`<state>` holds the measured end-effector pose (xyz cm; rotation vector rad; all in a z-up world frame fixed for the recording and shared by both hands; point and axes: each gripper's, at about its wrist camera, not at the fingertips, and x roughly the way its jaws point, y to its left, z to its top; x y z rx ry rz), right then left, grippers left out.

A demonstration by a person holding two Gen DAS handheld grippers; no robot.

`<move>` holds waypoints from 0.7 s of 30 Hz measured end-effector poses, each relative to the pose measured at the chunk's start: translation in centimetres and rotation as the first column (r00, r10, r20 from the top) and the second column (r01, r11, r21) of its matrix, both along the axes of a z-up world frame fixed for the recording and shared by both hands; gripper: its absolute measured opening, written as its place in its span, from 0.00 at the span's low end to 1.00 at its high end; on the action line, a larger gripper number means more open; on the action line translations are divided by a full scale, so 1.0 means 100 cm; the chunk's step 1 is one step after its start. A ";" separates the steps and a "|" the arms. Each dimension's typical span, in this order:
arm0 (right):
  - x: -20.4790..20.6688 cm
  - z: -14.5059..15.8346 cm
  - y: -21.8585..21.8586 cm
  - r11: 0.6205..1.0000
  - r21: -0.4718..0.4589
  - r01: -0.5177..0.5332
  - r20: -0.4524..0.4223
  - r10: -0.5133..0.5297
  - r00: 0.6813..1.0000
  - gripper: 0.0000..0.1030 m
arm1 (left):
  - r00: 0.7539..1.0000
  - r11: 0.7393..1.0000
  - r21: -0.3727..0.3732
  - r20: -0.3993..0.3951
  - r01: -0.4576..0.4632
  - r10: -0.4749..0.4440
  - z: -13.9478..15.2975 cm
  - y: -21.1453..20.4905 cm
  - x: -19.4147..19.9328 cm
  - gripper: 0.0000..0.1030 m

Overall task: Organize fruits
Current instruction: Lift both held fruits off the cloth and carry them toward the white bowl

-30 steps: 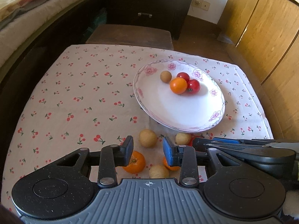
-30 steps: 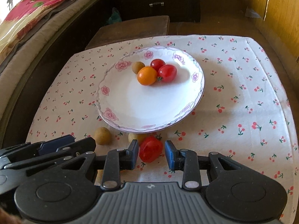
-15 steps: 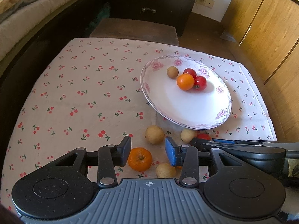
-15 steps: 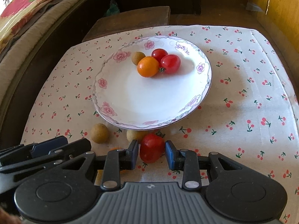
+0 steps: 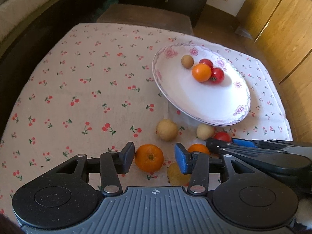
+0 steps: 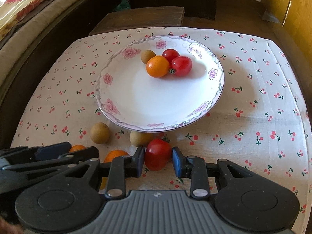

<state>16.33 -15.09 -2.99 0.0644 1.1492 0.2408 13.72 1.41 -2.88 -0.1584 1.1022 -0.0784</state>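
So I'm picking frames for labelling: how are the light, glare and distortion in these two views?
Left wrist view: strong fisheye bend at the tablecloth edges, sun washing out the plate, dark corners, fruit sharp. Right wrist view: same bowing, bright patch on the plate's far side, soft shadow under its rim, the tomato between the jaws sharp.
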 end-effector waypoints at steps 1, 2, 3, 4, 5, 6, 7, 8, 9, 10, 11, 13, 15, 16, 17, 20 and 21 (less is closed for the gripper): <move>0.000 0.001 -0.001 1.000 0.000 -0.002 0.001 0.002 1.000 0.31 | 1.000 1.000 0.002 -0.006 -0.004 0.004 -0.002 -0.001 0.001 0.52; 0.001 0.001 -0.001 1.000 0.000 -0.002 0.004 0.002 1.000 0.31 | 1.000 1.000 0.002 -0.012 -0.009 0.009 -0.005 -0.001 0.003 0.51; 0.001 0.002 -0.002 1.000 -0.002 -0.001 0.007 0.001 1.000 0.31 | 1.000 1.000 0.001 -0.015 -0.013 0.013 -0.007 -0.001 0.003 0.50; 0.000 0.003 -0.003 1.000 -0.002 -0.002 0.009 0.002 1.000 0.30 | 1.000 1.000 0.006 -0.011 -0.014 0.014 -0.007 -0.002 0.003 0.50; 0.000 0.004 -0.004 1.000 0.000 -0.003 0.011 0.003 1.000 0.30 | 1.000 1.000 0.011 -0.008 -0.012 0.012 -0.008 -0.002 0.003 0.50; -0.001 0.004 -0.005 1.000 0.002 -0.005 0.011 0.005 1.000 0.30 | 1.000 1.000 0.011 -0.008 -0.011 0.011 -0.008 -0.002 0.003 0.50; -0.001 0.004 -0.005 1.000 0.003 -0.007 0.010 0.007 1.000 0.30 | 1.000 1.000 0.009 -0.008 -0.013 0.013 -0.008 -0.002 0.003 0.48; -0.002 0.004 -0.006 1.000 0.003 -0.007 0.009 0.007 1.000 0.30 | 1.000 1.000 0.011 -0.007 -0.018 0.018 -0.008 -0.001 0.003 0.46; -0.002 0.005 -0.007 1.000 0.004 -0.005 0.008 0.005 1.000 0.30 | 1.000 1.000 0.011 -0.007 -0.022 0.022 -0.007 0.000 0.003 0.44; -0.002 0.006 -0.009 1.000 0.008 -0.003 0.007 0.003 1.000 0.30 | 1.000 1.000 0.008 -0.007 -0.025 0.025 -0.007 0.001 0.003 0.43; -0.002 0.007 -0.010 1.000 0.010 0.000 0.009 0.000 1.000 0.29 | 1.000 1.000 0.007 -0.006 -0.022 0.022 -0.006 0.001 0.002 0.42; -0.003 0.009 -0.011 1.000 0.013 -0.001 0.013 0.001 1.000 0.29 | 1.000 1.000 0.013 -0.003 -0.013 0.013 -0.005 -0.001 0.001 0.41; -0.005 0.010 -0.012 1.000 0.011 -0.008 0.013 0.008 1.000 0.29 | 1.000 1.000 0.017 -0.002 -0.002 0.002 -0.005 -0.002 0.000 0.41; -0.006 0.010 -0.013 1.000 0.010 -0.010 0.011 0.010 1.000 0.29 | 1.000 1.000 0.016 -0.001 0.000 0.000 -0.004 -0.002 -0.001 0.41; -0.008 0.011 -0.014 1.000 0.009 -0.009 0.010 0.009 1.000 0.29 | 1.000 1.000 0.014 -0.001 0.001 -0.001 -0.003 -0.002 -0.002 0.40; -0.011 0.013 -0.017 1.000 0.004 -0.006 0.014 0.006 1.000 0.28 | 1.000 1.000 0.010 0.005 0.012 -0.012 -0.001 -0.004 -0.004 0.40; -0.013 0.014 -0.019 1.000 0.006 -0.003 0.012 0.003 1.000 0.28 | 1.000 1.000 0.013 0.007 0.015 -0.016 0.000 -0.004 -0.005 0.40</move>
